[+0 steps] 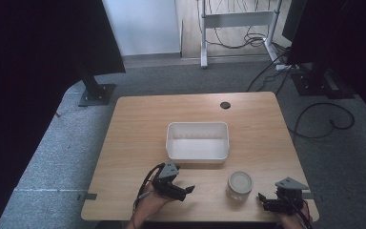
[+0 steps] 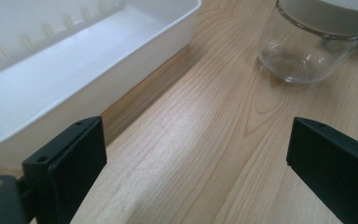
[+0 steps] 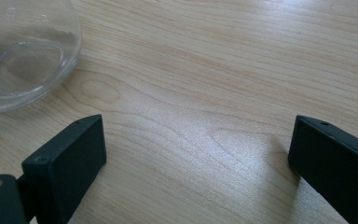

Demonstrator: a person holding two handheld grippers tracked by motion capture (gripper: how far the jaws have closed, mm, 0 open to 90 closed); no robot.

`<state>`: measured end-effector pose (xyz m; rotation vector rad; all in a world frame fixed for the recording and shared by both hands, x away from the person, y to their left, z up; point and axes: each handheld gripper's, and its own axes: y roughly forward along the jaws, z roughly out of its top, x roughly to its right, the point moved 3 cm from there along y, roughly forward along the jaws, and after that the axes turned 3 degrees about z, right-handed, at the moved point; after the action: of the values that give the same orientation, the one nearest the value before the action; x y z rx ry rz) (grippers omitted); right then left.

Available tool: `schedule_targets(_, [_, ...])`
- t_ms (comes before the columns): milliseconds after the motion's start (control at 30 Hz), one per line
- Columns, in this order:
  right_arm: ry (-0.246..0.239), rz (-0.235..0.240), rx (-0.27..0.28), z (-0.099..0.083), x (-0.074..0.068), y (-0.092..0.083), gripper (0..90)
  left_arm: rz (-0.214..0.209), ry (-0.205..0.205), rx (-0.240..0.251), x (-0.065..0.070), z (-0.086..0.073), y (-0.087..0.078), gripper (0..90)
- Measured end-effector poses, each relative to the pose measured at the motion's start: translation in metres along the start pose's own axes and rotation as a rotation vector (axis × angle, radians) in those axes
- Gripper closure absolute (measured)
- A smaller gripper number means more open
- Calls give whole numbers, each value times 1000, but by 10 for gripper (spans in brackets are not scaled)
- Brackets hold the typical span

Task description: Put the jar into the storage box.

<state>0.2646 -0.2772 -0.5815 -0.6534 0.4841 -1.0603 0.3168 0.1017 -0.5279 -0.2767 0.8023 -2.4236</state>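
Wooden table (image 1: pixel 138 119): white bin (image 1: pixel 198 141), lidded glass jar (image 1: pixel 239 185) between both gaping, empty hand-held grippers

No writing, label, brand mark or number can be read anywhere. The glass jar (image 1: pixel 239 185) and its pale lid are plain, the white bin (image 1: pixel 198 141) at about 11 o'clock from the jar bears no print, and the wooden table (image 1: pixel 133 129) carries no sign.
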Motion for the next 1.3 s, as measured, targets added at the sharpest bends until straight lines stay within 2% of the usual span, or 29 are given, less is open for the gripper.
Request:
schedule_targets(800, [0,0,0,0,0,0,38,-57,29,3,21,18,26,44])
schedule_targets(933, [0,0,0,0,0,0,37,-68,44,1,26,23,34,43])
schedule_targets(1167, [-1,1,0,0,0,0,37,-84,40,2,32,26,45,37])
schedule_targets(1300, [-1,1,0,0,0,0,38,-88,56,-6,38,28,54,34])
